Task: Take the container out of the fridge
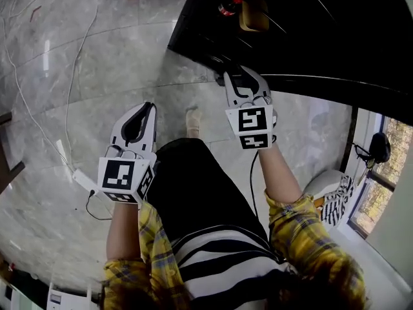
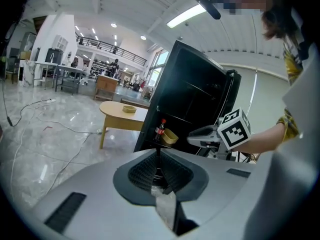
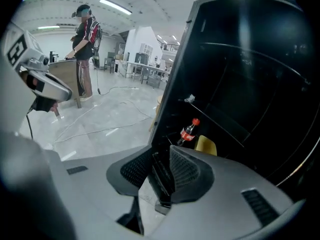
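You are only beginning: your right gripper (image 3: 161, 156) is clamping the fridge (image 3: 250, 74) edge, your left gripper (image 2: 159, 153) is hanging closed, empty, and the yellow container (image 3: 206, 145) is sitting inside, untouched.

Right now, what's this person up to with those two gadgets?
A person stands at an open black fridge with a gripper in each hand. The right gripper looks closed on the fridge's front edge. The left gripper is shut and empty, away from the fridge over the floor. The yellow container sits inside next to a cola bottle, and neither gripper is touching it.
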The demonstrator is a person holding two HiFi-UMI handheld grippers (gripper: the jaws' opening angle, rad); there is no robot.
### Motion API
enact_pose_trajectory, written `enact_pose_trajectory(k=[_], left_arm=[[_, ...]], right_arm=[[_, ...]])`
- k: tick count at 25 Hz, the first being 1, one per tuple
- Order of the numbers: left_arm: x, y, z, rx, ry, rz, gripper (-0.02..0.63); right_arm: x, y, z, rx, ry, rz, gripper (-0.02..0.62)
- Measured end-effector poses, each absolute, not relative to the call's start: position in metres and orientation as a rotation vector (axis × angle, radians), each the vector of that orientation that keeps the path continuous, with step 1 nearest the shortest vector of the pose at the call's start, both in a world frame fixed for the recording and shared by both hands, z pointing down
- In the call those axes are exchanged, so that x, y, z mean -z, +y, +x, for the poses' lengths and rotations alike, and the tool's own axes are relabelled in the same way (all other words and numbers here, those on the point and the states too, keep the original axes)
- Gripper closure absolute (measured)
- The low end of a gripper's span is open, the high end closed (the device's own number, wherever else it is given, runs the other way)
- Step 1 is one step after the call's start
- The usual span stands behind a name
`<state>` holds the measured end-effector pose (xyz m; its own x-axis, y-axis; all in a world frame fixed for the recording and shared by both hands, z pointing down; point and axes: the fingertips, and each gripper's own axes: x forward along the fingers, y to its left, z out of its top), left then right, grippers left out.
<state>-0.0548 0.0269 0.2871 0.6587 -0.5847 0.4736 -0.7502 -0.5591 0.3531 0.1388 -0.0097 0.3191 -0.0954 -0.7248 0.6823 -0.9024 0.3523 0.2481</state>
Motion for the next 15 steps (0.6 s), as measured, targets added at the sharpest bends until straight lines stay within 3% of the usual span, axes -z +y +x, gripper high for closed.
enact_pose_trajectory(k=[15], left_arm=[[-0.359,-0.010,0.000,-0.404,-1.062,2.319,0.572]], right_arm=[[-0.387,-0.088,0.206,-0.269,-1.751,1.507,0.497]])
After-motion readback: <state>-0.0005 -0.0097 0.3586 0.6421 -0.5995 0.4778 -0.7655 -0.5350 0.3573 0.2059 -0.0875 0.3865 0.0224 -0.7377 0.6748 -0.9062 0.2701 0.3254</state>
